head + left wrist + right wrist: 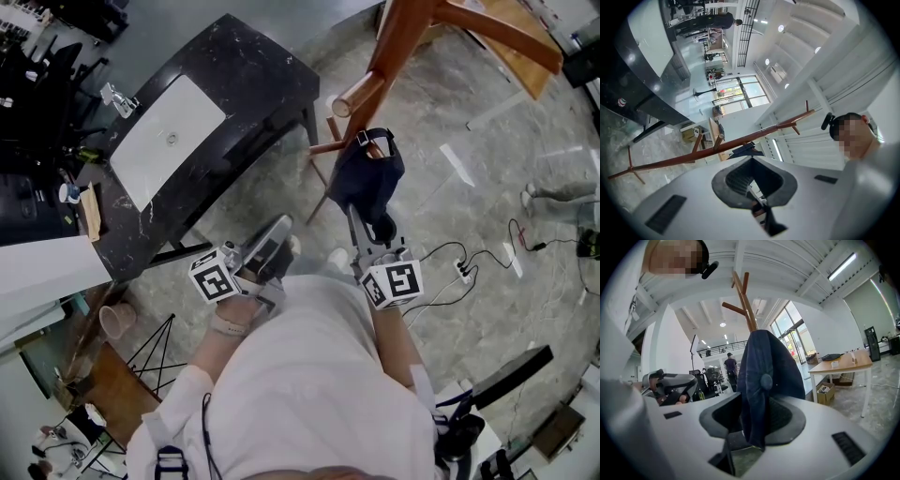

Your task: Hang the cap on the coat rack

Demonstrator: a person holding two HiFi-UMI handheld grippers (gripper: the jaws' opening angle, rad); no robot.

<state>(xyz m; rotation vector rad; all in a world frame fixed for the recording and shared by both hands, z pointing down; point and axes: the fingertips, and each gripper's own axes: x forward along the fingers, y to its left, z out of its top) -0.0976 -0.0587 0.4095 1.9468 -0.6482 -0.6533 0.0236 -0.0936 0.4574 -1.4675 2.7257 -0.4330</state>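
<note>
The dark blue cap (367, 178) hangs by its back strap from a peg of the wooden coat rack (394, 47). My right gripper (361, 216) sits just under it. In the right gripper view the cap (764, 376) droops between the jaws of the right gripper (752, 427), which stand apart with a gap showing on the left side, and the coat rack (743, 301) rises behind. My left gripper (281, 227) stays lower left, away from the cap, jaws together on nothing. The left gripper (757, 206) looks up at the coat rack (717, 152) and the cap (743, 151).
A black marble table (253, 66) with a white slab stands at the left, close to the rack's feet. A power strip with cables (461, 270) lies on the floor at the right. A wooden table (839, 364) stands beyond. A person stands farther back.
</note>
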